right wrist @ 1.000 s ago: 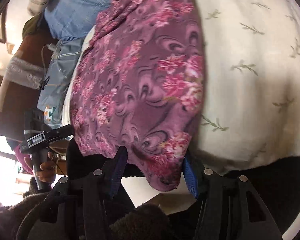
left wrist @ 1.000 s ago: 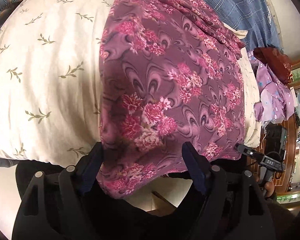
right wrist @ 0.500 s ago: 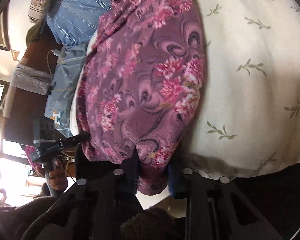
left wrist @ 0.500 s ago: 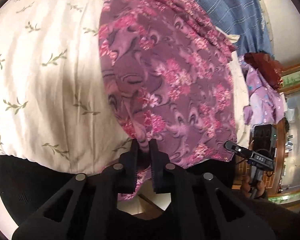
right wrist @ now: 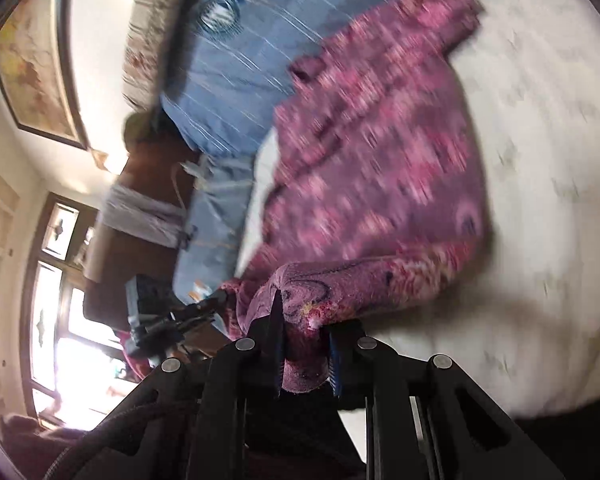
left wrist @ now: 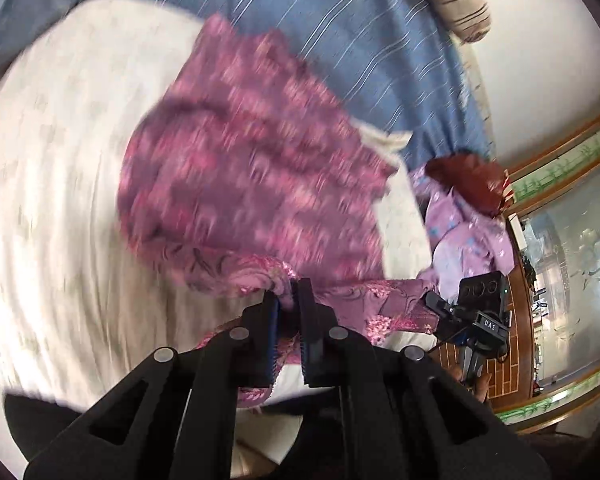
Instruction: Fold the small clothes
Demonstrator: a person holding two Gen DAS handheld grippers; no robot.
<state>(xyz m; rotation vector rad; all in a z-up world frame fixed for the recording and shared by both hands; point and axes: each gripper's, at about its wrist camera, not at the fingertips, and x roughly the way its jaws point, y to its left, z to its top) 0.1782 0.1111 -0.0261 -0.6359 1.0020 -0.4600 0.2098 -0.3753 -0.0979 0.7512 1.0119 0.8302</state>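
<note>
Floral cloth [left wrist: 244, 184] in purple and pink is what we are folding, and nearest to us its front hem is already caught in both tools. We are holding the left gripper [left wrist: 288, 300] with its fingers [left wrist: 269, 316] pinched nearly together on a bunched bit of that hem. We are holding the right gripper [right wrist: 302, 320] with its fingers [right wrist: 277, 320] having just been closing, and they are now pressing on a thicker roll of the same edge [right wrist: 300, 356], so a small gap is remaining between them. In both views the gripped hem is arching up clear of the cream quilt [left wrist: 60, 200].

Beyond the hem, the rest of the garment is lying spread on that quilt, reaching back to the blue striped sheet [left wrist: 340, 40]. A lilac garment [left wrist: 460, 224] is sitting off the far side of the bed.

We are judging this fabric to be light, soft and limp: it is draping and wrinkling rather than holding any shape, so it will be sagging between our two holds. The near corners look like the right places to be gripping, kept apart enough that the edge is staying taut while it is being carried over.
</note>
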